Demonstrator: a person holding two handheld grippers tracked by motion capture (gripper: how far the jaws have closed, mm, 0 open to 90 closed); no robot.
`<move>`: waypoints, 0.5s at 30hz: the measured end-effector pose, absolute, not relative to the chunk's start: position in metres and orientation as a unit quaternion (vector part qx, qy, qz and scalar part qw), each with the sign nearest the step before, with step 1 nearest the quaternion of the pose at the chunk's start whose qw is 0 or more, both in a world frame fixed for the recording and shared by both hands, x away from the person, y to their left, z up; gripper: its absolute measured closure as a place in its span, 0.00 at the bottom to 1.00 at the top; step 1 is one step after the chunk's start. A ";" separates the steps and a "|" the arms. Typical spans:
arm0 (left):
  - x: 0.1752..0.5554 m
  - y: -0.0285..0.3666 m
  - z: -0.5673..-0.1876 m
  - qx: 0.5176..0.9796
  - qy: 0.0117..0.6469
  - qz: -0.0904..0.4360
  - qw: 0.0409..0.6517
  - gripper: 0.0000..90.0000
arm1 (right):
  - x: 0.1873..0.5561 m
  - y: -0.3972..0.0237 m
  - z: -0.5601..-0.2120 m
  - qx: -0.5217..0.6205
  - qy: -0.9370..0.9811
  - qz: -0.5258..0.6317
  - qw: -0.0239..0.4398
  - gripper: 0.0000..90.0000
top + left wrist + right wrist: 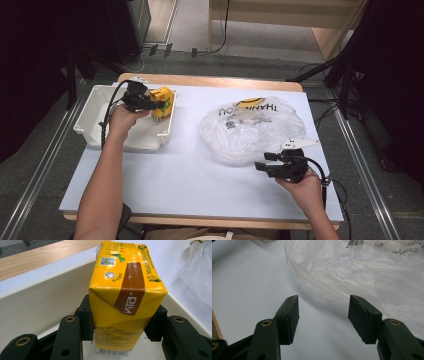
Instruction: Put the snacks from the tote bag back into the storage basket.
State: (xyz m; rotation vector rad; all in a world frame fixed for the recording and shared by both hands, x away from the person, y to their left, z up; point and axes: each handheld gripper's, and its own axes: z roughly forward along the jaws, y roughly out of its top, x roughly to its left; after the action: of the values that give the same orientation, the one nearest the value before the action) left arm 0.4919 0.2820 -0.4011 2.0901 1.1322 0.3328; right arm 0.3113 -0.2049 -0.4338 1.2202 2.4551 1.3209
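Observation:
A yellow Vita drink carton (125, 292) with a brown stripe sits between the black jaws of my left gripper (123, 323), whose pads press on both its sides. In the high view that gripper (159, 104) holds the carton (163, 102) over the right end of a white tray (100, 125). My right gripper (264, 161) hovers low over the white table near the front right, open with nothing between its fingers (289, 317). A crumpled clear plastic bag (250, 127) lies just beyond it, and its near edge (362, 272) spreads ahead of the open jaws.
The white tray's wall (37, 305) rises behind the carton. The table's wooden back edge (210, 81) runs past the tray. Cables and dark stands crowd the floor behind and right of the table.

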 end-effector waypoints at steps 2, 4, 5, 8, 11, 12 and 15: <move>0.492 0.282 -0.401 0.812 0.439 0.128 0.363 0.58 | 0.311 -0.205 -0.434 0.400 0.806 0.433 0.049 0.48; 0.492 0.282 -0.402 0.816 0.431 0.129 0.363 0.58 | 0.311 -0.205 -0.434 0.400 0.806 0.433 0.049 0.48; 0.491 0.282 -0.402 0.817 0.431 0.128 0.361 0.58 | 0.311 -0.205 -0.434 0.400 0.806 0.433 0.049 0.48; 0.490 0.283 -0.403 0.820 0.431 0.126 0.356 0.58 | 0.311 -0.205 -0.434 0.400 0.806 0.434 0.049 0.47; 0.488 0.283 -0.404 0.821 0.430 0.126 0.353 0.58 | 0.311 -0.204 -0.434 0.399 0.807 0.432 0.048 0.47; 0.487 0.283 -0.404 0.823 0.428 0.127 0.351 0.58 | 0.311 -0.204 -0.434 0.399 0.807 0.432 0.050 0.47; 0.485 0.283 -0.405 0.824 0.429 0.128 0.348 0.58 | 0.311 -0.205 -0.434 0.401 0.806 0.433 0.049 0.47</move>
State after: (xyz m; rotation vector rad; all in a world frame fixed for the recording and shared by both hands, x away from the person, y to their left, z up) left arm 0.4851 0.2831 -0.4045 2.1354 1.1134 0.3318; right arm 0.3112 -0.2050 -0.4337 1.2206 2.4557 1.3201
